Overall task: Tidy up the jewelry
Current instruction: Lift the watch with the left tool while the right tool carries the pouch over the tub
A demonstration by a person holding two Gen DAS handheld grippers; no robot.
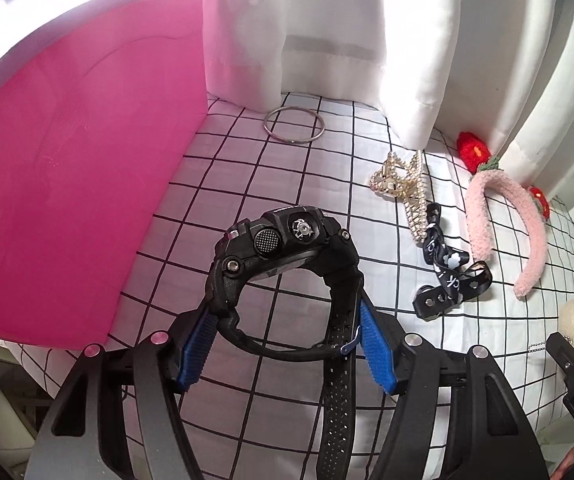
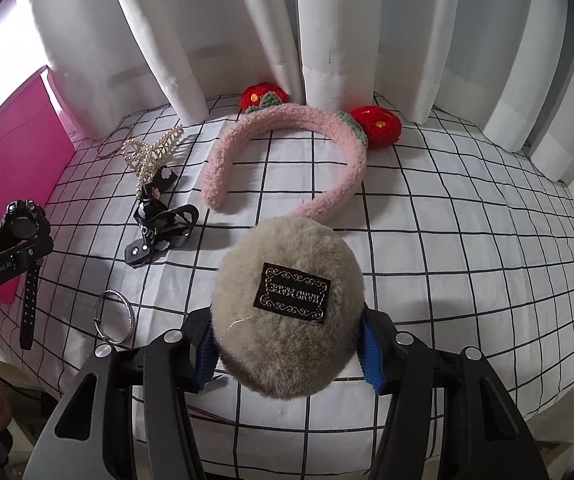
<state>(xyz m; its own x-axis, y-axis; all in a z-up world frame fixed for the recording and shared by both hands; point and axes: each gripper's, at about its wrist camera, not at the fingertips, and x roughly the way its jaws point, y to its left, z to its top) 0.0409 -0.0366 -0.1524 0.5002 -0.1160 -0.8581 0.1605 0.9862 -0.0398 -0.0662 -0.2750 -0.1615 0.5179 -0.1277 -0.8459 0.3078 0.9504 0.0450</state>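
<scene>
Black rubber watch [image 1: 287,256] gripped by its strap between the left gripper's [image 1: 285,344] blue pads, raised above the checked cloth [image 1: 287,168]. Right gripper [image 2: 289,354], partly closed, clamps a beige fur pompom [image 2: 287,304] near the pink headband [image 2: 287,160].

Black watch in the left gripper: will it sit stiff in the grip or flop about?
The black watch probably holds shape: its strap loop stays arched between the left gripper pads. The free strap tail hangs limp and may swing. The bulky case looks top-heavy and might tilt.
</scene>
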